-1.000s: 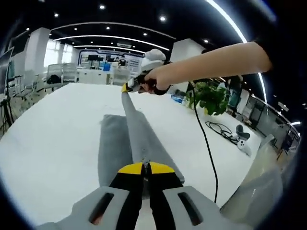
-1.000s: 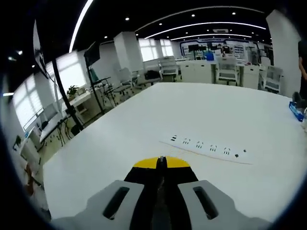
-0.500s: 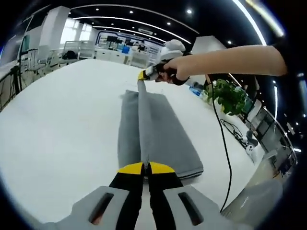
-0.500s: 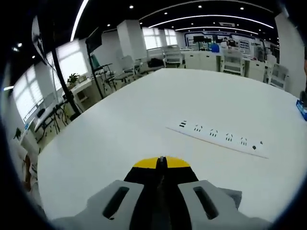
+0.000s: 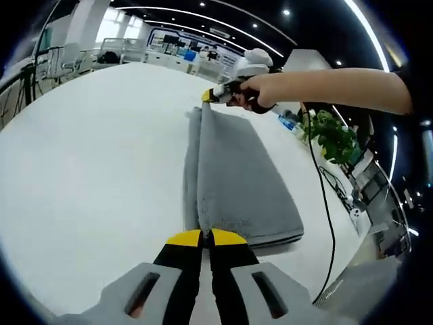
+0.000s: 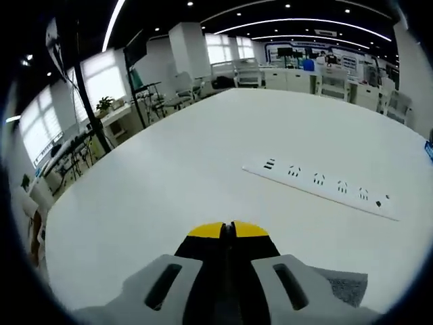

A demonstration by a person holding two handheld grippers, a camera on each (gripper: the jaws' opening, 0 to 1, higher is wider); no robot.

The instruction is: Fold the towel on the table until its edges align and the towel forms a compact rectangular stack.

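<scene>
A grey towel (image 5: 237,183) lies lengthwise on the white table (image 5: 88,176), folded over, with a low ridge along its left side. At its near end my left gripper (image 5: 206,238) is shut on the towel's edge, yellow tips together. At the far end my right gripper (image 5: 215,95), held by a hand (image 5: 260,91), is shut on the towel's other end, close to the table top. In the right gripper view its jaws (image 6: 226,230) are shut, and a patch of the grey towel (image 6: 345,284) shows at the lower right.
A white power strip (image 6: 321,189) lies on the table beyond the right gripper. A black cable (image 5: 325,203) hangs past the table's right edge, near a green plant (image 5: 331,139). Desks and chairs stand far off.
The towel edge held taut above the table between both grippers has come down; the towel now lies nearly flat. Both grippers have lowered and kept their hold.
</scene>
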